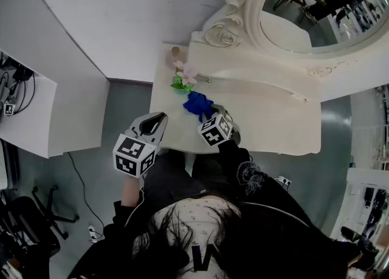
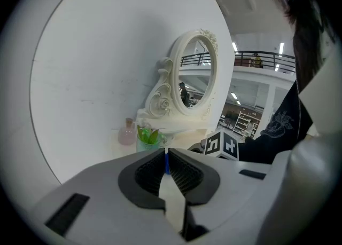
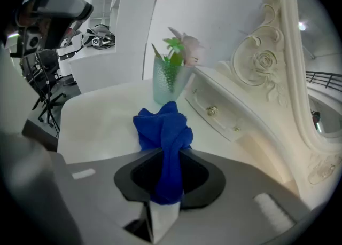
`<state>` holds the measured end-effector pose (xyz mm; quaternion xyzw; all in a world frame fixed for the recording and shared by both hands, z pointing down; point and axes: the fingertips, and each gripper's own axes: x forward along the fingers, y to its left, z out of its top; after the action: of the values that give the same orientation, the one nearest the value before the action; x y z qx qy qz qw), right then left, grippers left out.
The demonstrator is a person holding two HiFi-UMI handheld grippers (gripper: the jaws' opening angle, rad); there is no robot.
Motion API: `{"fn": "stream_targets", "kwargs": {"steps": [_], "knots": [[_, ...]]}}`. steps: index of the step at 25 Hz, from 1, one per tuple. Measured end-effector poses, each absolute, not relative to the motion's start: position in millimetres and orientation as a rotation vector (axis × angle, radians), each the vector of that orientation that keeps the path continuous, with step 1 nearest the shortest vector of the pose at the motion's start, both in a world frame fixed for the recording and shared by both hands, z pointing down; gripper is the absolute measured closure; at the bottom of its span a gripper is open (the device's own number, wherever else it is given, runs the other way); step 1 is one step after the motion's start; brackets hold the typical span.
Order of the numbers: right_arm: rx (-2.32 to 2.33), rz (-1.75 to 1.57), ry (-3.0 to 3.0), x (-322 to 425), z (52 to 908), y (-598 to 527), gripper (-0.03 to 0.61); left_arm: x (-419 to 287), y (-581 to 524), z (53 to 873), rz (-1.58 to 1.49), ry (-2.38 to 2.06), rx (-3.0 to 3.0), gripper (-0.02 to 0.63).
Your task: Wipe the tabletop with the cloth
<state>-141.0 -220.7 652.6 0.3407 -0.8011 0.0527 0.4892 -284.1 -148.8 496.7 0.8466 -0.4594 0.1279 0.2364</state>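
Cream tabletop point(image 1: 267, 120) under white wall point(image 1: 121, 16); grey floor point(image 1: 127, 110) left of the vase point(image 3: 168, 81). Right gripper point(image 3: 170, 156) jaws clamped on blue cloth point(image 3: 163, 129) beside the vase; left gripper point(image 2: 165, 163) jaws together, empty.

Saw an ornate white mirror point(image 1: 316, 16) at the back, a green vase point(image 3: 168, 81) of pink flowers, and a small pink bottle point(image 2: 126, 133) just beside it.
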Motion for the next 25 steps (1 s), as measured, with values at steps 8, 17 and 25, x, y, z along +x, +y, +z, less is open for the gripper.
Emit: {"fn": "stream_targets", "kwargs": {"steps": [8, 17, 25], "knots": [[0.898, 0.168, -1.917, -59, 652, -253, 0.492, -224, -170, 500, 0.389, -1.220, 2.332, 0.612], [1.061, 0.271, -1.879, 68, 652, -281, 0.492, -112, -195, 501, 0.477, -1.070, 2.417, 0.612], [1.202, 0.358, -1.818, 202, 653, -291, 0.492, -16, -218, 497, 0.537, -1.003, 2.458, 0.612]]}}
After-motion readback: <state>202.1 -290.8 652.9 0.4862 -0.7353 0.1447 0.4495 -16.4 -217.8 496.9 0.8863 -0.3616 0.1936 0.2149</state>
